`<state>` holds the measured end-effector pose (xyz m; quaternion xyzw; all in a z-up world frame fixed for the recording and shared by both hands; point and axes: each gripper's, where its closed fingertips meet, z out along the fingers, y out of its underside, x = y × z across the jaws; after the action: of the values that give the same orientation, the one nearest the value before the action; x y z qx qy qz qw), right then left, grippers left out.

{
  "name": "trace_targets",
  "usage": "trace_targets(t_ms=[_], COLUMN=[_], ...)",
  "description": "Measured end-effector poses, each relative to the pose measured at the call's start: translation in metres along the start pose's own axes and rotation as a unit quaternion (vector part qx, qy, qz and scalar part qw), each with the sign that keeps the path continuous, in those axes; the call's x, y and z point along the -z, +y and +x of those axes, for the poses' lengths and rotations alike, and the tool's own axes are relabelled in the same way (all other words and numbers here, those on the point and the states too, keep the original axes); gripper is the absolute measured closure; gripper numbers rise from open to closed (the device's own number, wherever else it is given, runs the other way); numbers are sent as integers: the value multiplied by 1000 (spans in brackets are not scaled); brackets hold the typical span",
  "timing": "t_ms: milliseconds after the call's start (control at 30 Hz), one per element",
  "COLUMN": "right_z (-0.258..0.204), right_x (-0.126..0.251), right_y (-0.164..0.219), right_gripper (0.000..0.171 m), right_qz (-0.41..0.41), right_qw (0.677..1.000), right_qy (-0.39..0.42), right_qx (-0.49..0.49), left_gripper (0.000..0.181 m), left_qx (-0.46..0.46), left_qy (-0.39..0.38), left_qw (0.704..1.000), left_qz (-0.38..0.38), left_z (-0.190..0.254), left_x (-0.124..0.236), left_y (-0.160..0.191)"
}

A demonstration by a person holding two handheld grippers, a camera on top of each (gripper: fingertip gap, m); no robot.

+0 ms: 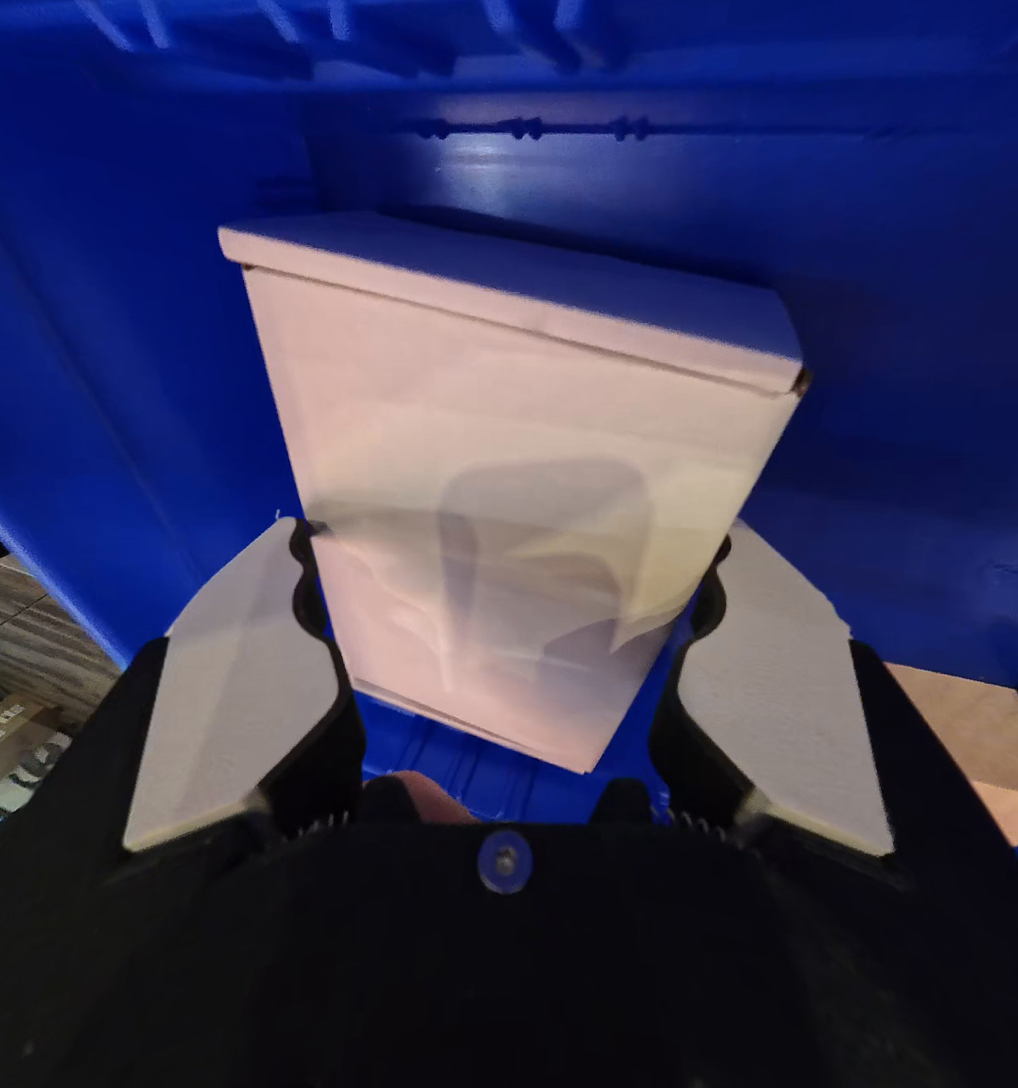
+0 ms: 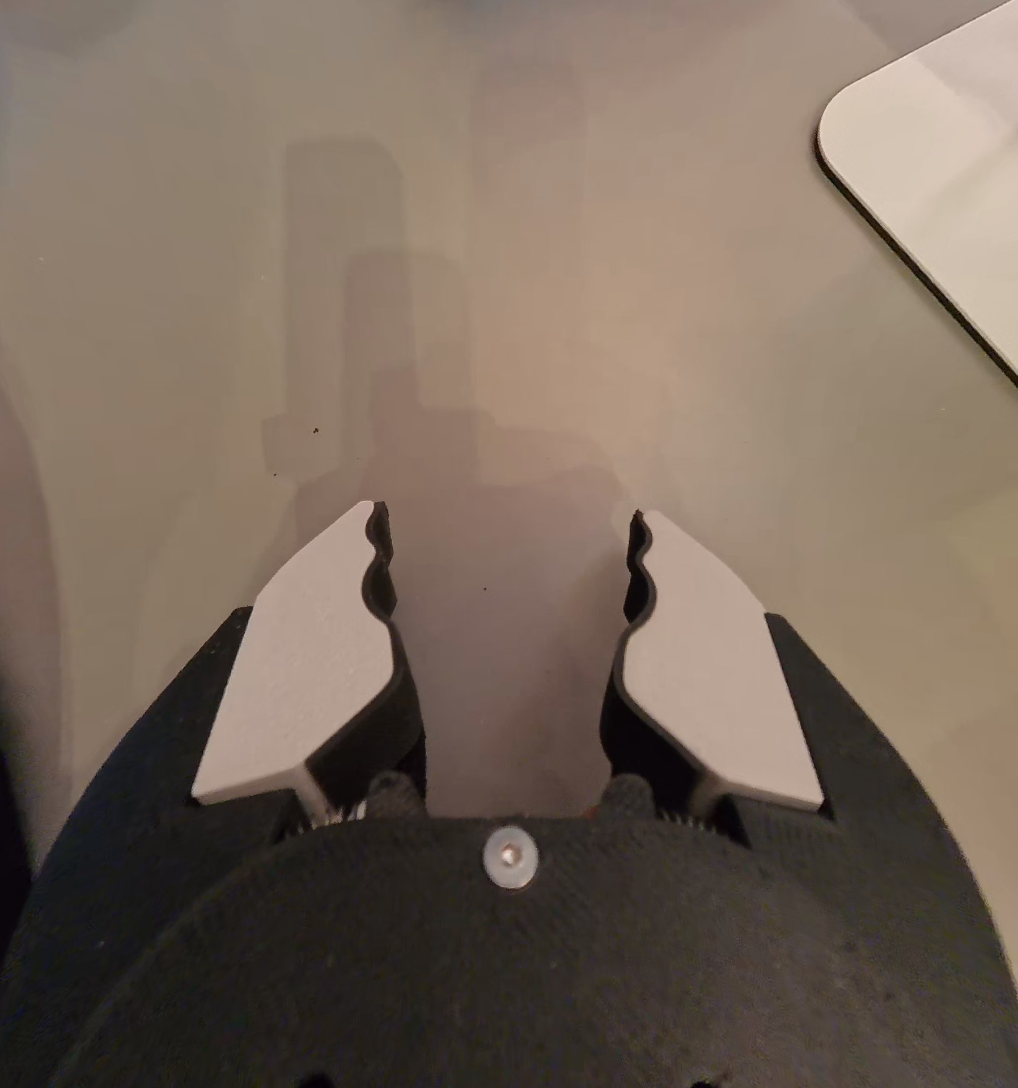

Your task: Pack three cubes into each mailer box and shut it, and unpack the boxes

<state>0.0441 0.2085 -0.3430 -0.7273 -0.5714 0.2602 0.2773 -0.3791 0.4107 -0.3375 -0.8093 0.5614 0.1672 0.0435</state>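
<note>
In the left wrist view a closed white mailer box (image 1: pixel 495 382) stands on end between my left gripper's (image 1: pixel 512 536) two fingers. Both fingertips press its lower sides, so the gripper grips it. The box sits against the inside of a blue plastic bin (image 1: pixel 141 294), and the bin's ribbed surface shows under it. No cubes are visible. In the right wrist view my right gripper (image 2: pixel 509 512) is open and empty, hovering over a plain grey tabletop (image 2: pixel 200 294).
A white flat slab with a rounded corner and dark edge (image 2: pixel 966 176) lies on the table at the upper right of the right gripper. Wood-pattern floor (image 1: pixel 18 636) shows left of the bin and a tan surface (image 1: pixel 966 736) right of it. The gap from one gripper's tips to the other's is roughly 45 cm.
</note>
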Motion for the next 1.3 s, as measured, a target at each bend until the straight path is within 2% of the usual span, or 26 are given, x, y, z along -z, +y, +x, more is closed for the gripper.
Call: trace_targets(t_ms=[667,733,833,867,933,967,1300], right_z=[-1,-2,-2,-3,-4,-5,-4], right_x=[3,4,6,7,7,8,9], right_y=[-2,-3,-4,-5,-7,-7,-6], right_gripper=[95,95,95,95,95,95,96], right_qz=[6,9,12,14,16,15,14], right_qw=[1000,1000,1000,1000,1000,1000,1000], right_qy=[-6,-5,-4,-5,-6,-5,-3], right_qx=[2,4,6,7,10,12,13], left_gripper=[57,61,85,85,70,69,72], left_qx=[10,8,16,20,18,11,14], left_qy=[7,1,-1,-3,3,0,-8], left_qw=[1000,1000,1000,1000,999,999,999], left_qz=[-12,-12,5,4,-28,-36,-30], left_z=[1,-1,-4,-6,-3,-2,-6], left_x=[-2,1,13,13,7,5,4], left_y=[-3,-4,-10,-11,-2,0,-1])
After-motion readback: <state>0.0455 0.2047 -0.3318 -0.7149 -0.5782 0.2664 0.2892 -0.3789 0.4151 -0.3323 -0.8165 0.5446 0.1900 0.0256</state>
